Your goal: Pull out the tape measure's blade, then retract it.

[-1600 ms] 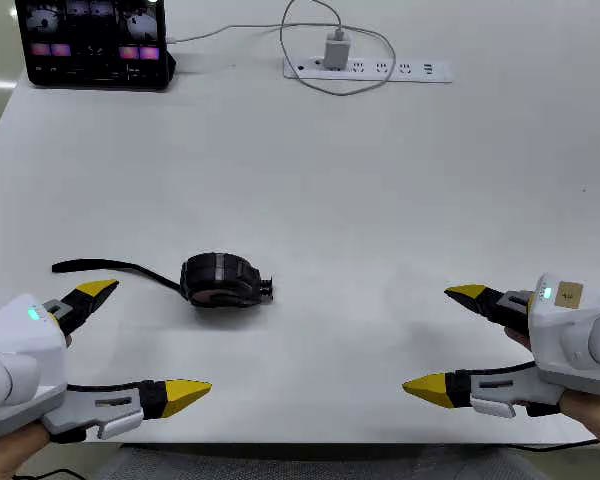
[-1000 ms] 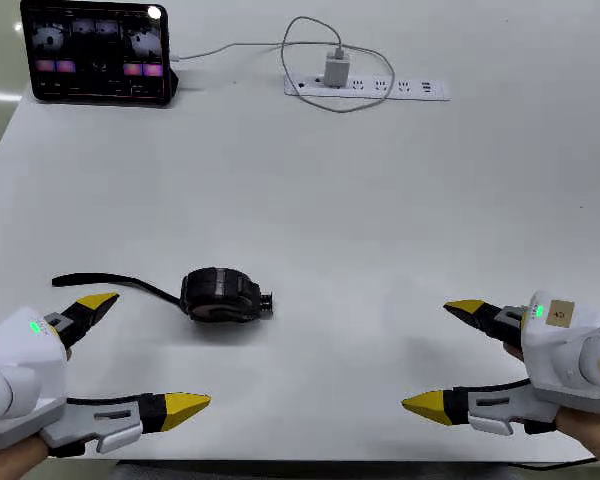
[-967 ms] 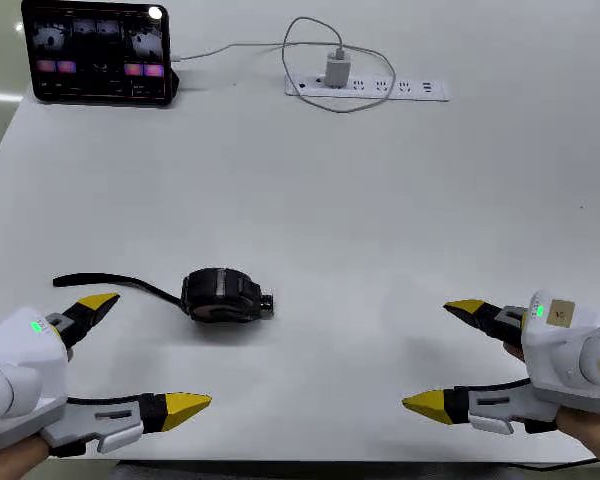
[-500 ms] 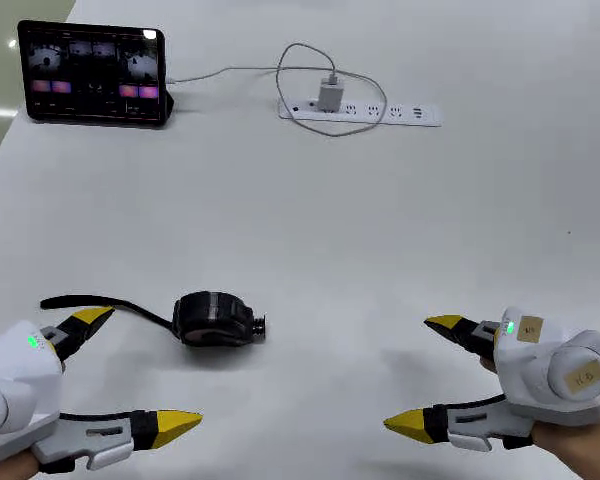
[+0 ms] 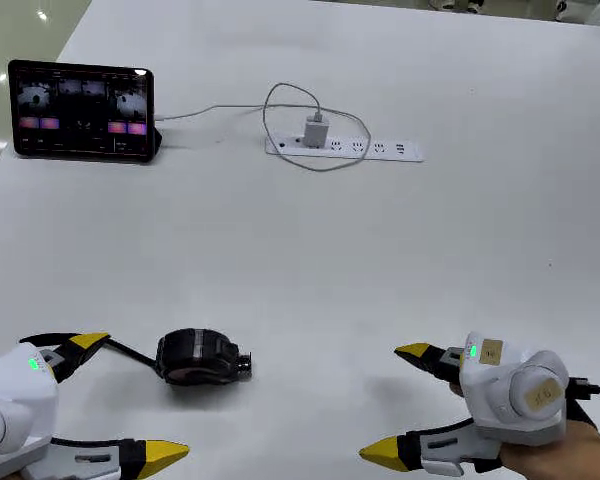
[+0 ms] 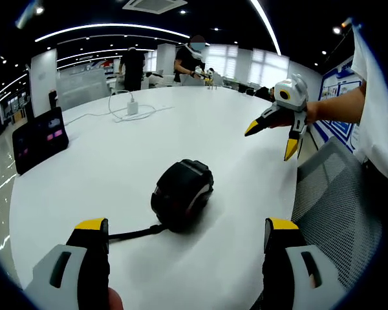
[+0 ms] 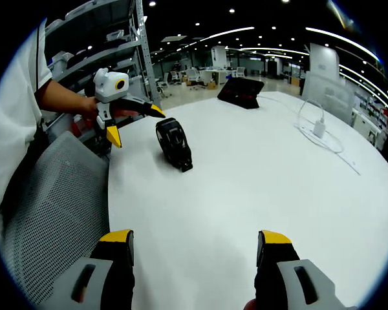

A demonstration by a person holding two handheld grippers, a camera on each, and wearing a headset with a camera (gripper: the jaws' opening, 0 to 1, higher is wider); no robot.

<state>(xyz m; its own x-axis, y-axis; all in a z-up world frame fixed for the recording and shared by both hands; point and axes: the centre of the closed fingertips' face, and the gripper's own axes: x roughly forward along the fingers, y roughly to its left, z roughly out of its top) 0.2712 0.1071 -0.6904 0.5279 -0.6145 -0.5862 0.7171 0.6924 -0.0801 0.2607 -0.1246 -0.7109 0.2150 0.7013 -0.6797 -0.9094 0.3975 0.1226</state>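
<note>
At the near left of the bench [image 5: 380, 250]: the tape measure [image 5: 194, 356] lies on its side with no blade drawn out, and its black strap [image 5: 130, 351] trails left.
Left fingers [image 5: 86, 342]: spread wide and holding nothing. The case sits just ahead of them, apart from both tips.
Right fingers [image 5: 414, 352]: also wide open and empty, at the near right, well apart from the case.
Blade end: a small dark nub on the case's right side, turned toward my right fingers. It is too small for me to tell the hook's shape.
Risk, case slips: the body is rounded and loose on a smooth top. If my left fingers close off-centre, I judge it could spin or squirt away.
Risk, strap: if I close on the strap instead of the body, the case would be free to drag when I pull.
Risk, hook: a shallow pinch from my right fingers could slip off the nub, and a blade let go part-way would snap back.
Left gripper view: shows the case centred between my open fingers and the strap running toward the left one, which is less plain from above.
Right gripper view: shows the nub end pointing my way.
Head view: lays out the gap between my hands, with the tablet [image 5: 80, 110] and power strip [image 5: 345, 148] at the far side, well apart from the work.
</note>
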